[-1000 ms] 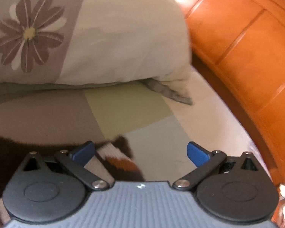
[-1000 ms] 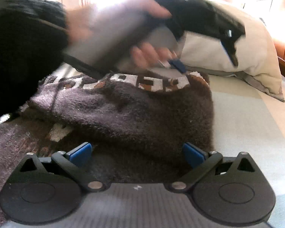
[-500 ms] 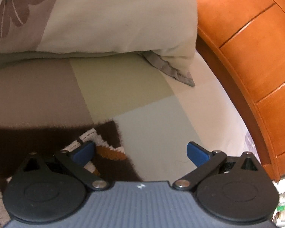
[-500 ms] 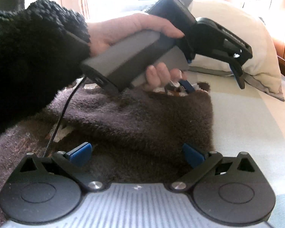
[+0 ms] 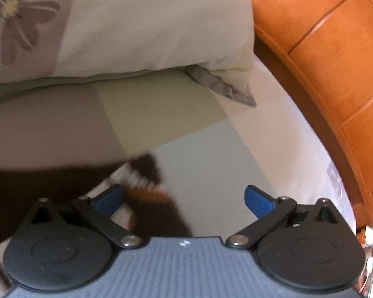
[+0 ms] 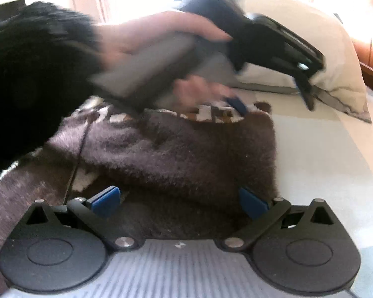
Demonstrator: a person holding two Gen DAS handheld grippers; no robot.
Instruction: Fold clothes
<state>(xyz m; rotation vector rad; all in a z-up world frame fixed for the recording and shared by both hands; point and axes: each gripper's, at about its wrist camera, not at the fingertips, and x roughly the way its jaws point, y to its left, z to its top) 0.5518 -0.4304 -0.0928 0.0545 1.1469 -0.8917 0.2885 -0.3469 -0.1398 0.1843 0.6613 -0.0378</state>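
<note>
I see both grippers spread wide, holding nothing. Left gripper [image 5: 184, 198] hovers over the corner of the fuzzy dark-brown patterned sweater [image 6: 191, 154], which lies folded on the pastel checked bedsheet [image 5: 199, 154]. Right gripper [image 6: 179, 201] sits over its near edge.

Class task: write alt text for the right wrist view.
A brown fuzzy garment lies folded on a bed, between the open right tool's blue tips. Beyond it, a blurred hand holds the left tool near a pillow.
</note>
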